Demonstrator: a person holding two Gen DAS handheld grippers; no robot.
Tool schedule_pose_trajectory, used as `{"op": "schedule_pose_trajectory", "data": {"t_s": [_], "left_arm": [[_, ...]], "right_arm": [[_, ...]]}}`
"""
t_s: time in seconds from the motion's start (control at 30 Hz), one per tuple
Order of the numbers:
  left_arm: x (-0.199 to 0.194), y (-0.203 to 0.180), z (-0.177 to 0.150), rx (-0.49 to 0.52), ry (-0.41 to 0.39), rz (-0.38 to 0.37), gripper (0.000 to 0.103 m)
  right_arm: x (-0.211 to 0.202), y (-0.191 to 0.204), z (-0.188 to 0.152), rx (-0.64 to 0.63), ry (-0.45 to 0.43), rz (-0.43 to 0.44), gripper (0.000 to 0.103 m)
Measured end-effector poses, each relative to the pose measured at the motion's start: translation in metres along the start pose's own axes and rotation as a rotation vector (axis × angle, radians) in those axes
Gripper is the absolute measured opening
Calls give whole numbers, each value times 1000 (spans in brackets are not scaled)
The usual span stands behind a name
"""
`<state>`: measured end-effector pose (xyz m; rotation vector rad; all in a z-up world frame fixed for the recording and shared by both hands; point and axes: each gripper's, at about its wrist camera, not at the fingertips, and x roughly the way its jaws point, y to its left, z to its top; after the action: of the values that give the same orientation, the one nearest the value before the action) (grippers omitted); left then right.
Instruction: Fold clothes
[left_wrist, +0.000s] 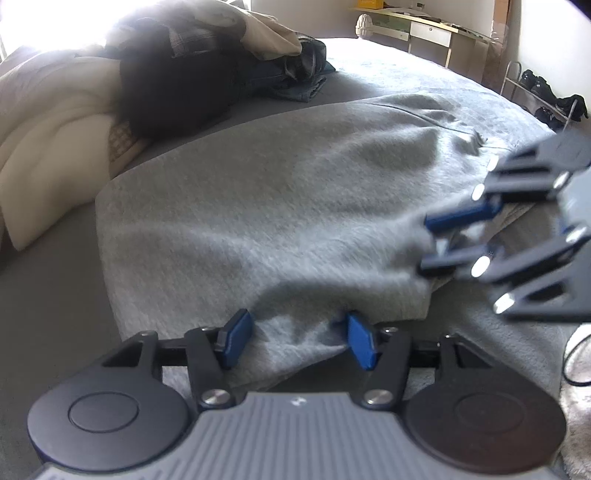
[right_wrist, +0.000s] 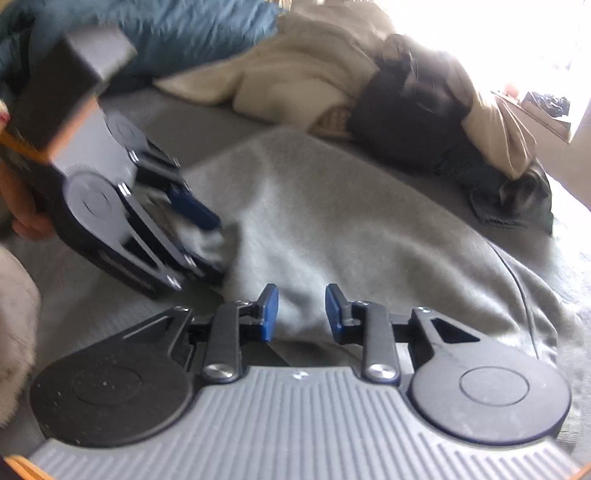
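A light grey sweatshirt (left_wrist: 277, 203) lies spread on the darker grey bed (left_wrist: 51, 302). My left gripper (left_wrist: 297, 339) is at its near hem, open, with a bunched bit of hem between the blue pads (left_wrist: 236, 338); the right-hand pad touches the fabric. To its right, my right gripper (left_wrist: 439, 240) reaches over the garment's side edge, blurred. In the right wrist view the right gripper (right_wrist: 302, 315) stands open over the sweatshirt (right_wrist: 351, 221), grey cloth showing in the gap. The left gripper (right_wrist: 212, 247) is at the left there, with cloth between its fingers.
A heap of dark and beige clothes (left_wrist: 221, 62) and a cream blanket (left_wrist: 48, 122) lie at the far side of the bed. A blue duvet (right_wrist: 177, 29) is at the back. A desk (left_wrist: 424, 29) and a shoe rack (left_wrist: 535, 92) stand beyond. A hand (right_wrist: 22, 218) holds the left gripper.
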<state>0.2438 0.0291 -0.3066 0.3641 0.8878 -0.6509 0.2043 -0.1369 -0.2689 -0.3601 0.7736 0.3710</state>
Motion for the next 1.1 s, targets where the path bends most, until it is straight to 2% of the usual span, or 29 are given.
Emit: {"op": "schedule_pose_trajectory", "data": {"t_s": [0.03, 0.17, 0.27, 0.4, 0.53, 0.63, 0.67, 0.77, 0.83, 0.9, 0.97, 1.1], "left_arm": [[0, 0, 0, 1, 2, 1, 60], [-2, 5, 0, -23, 4, -11, 60], [-3, 11, -1, -53, 4, -32, 60], [-11, 23, 1, -104, 17, -61, 60], [-30, 53, -2, -197, 21, -95, 60], [-38, 87, -6, -333, 12, -104, 63], [-40, 99, -8, -384, 10, -103, 63], [-31, 137, -10, -589, 19, -77, 63], [-20, 161, -9, -719, 18, -107, 64], [-4, 179, -7, -805, 29, -153, 65], [13, 192, -2, -850, 49, -176, 64], [39, 208, 6, -918, 75, -226, 61]], "right_arm": [[10, 0, -5, -9, 39, -11, 31], [9, 0, -1, 11, 29, -13, 34], [-13, 0, 11, 40, -57, 10, 34], [-17, 19, 27, -57, -138, 80, 34], [7, 42, 34, -196, -137, 118, 34], [16, 50, 42, -217, -151, 157, 34], [18, 53, 44, -223, -158, 171, 36], [20, 65, 50, -247, -168, 196, 54], [25, 74, 55, -263, -163, 198, 61], [31, 81, 61, -278, -149, 197, 74], [37, 89, 64, -281, -141, 190, 82], [49, 107, 66, -317, -125, 176, 83]]}}
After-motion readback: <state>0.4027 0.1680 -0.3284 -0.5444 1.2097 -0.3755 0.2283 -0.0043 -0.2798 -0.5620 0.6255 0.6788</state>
